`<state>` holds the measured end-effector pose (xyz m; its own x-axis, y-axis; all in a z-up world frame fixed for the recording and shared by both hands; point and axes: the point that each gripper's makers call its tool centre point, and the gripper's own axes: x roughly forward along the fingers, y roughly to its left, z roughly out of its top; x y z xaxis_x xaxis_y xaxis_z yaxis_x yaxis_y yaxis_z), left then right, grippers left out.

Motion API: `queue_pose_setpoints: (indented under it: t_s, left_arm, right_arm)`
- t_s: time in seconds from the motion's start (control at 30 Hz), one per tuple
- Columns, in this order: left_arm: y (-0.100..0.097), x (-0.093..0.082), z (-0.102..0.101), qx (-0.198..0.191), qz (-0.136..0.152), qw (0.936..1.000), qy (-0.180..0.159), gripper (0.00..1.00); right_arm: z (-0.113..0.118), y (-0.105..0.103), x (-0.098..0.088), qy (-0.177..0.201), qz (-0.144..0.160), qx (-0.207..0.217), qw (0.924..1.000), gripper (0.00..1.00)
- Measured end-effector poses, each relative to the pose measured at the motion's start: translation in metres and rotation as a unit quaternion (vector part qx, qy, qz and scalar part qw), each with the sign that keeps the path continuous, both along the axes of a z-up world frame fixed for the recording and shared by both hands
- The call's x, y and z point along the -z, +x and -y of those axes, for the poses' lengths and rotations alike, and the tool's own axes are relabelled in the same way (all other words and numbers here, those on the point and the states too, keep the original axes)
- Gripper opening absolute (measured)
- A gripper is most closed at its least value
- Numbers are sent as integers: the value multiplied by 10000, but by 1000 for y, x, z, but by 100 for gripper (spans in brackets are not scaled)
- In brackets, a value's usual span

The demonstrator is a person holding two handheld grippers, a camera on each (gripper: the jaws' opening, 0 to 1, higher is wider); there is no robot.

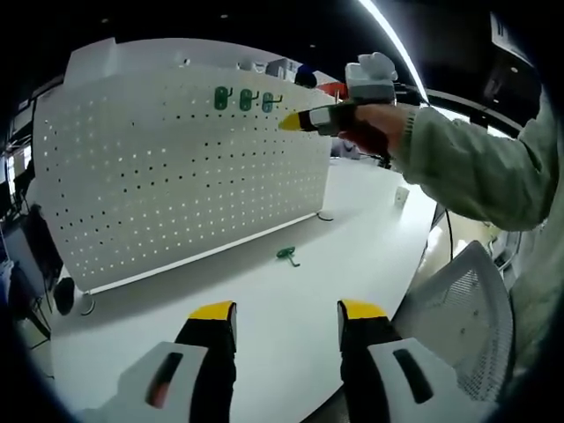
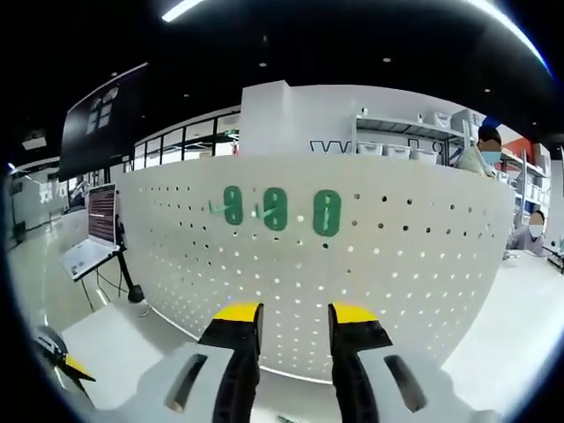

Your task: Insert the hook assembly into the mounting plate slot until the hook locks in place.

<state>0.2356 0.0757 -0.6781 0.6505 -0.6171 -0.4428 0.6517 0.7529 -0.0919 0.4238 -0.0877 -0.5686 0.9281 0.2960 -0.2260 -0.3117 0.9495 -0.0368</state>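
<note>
In the left gripper view we see the white pegboard (image 1: pixel 181 172) standing upright on the white table (image 1: pixel 291 308), filling the 9 to 12 o'clock part of the frame. Three green hooks (image 1: pixel 246 100) sit in a row near its top edge, at about 12 o'clock. A fourth green hook (image 1: pixel 287 255) lies loose on the table just in front of the board's base, near centre, touching nothing else.

The left gripper (image 1: pixel 286 310) rises from 6 o'clock, yellow-tipped jaws spread wide with bare table between them, nothing held.

The right gripper (image 1: pixel 291 122) comes in from 1 o'clock, held by a hand (image 1: pixel 374 123) in a pale green sleeve (image 1: pixel 480 167); its yellow tip points at the board close to the rightmost mounted hook. From this view we cannot tell its jaw gap.

A white mesh chair (image 1: pixel 463 317) sits at 4 o'clock past the table edge.

In the right gripper view the pegboard (image 2: pixel 397 256) faces us, the three mounted hooks (image 2: pixel 276 210) at 12 o'clock just above the jaws. The right gripper (image 2: pixel 294 319) shows jaws apart, a moderate gap, holding nothing; board holes show between them. A laptop (image 2: pixel 92 233) on a stand is at 9 o'clock. Shelving with bins (image 2: pixel 410 132) sits behind the board at 1 o'clock.
</note>
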Motion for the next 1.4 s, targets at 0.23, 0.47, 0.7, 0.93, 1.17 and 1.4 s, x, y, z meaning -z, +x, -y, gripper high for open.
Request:
queue_pose_setpoints:
  t_s: [0.23,0.47,0.7,0.93,1.17,1.4]
  left_arm:
    - [0,-3,-1,-3,38,10000,9,48]
    - [-3,-5,-2,2,80,10000,31,48]
    - [-7,-9,-4,-30,129,9999,42,47]
    - [-11,-12,-5,-50,169,9998,57,47]
    - [-15,-14,-5,-49,190,9998,81,48]
    - [-18,-17,-5,-46,229,9997,83,48]
  right_arm:
    - [-6,-19,24,-41,-250,-160,9996,29]
    - [-13,-38,40,-94,-411,-294,9987,30]
    - [-17,-58,55,-122,-568,-412,9975,30]
    - [-17,-78,65,-124,-693,-481,9964,32]
    - [-20,-97,74,-109,-834,-583,9947,37]
    - [-23,-113,77,-59,-933,-678,9933,43]
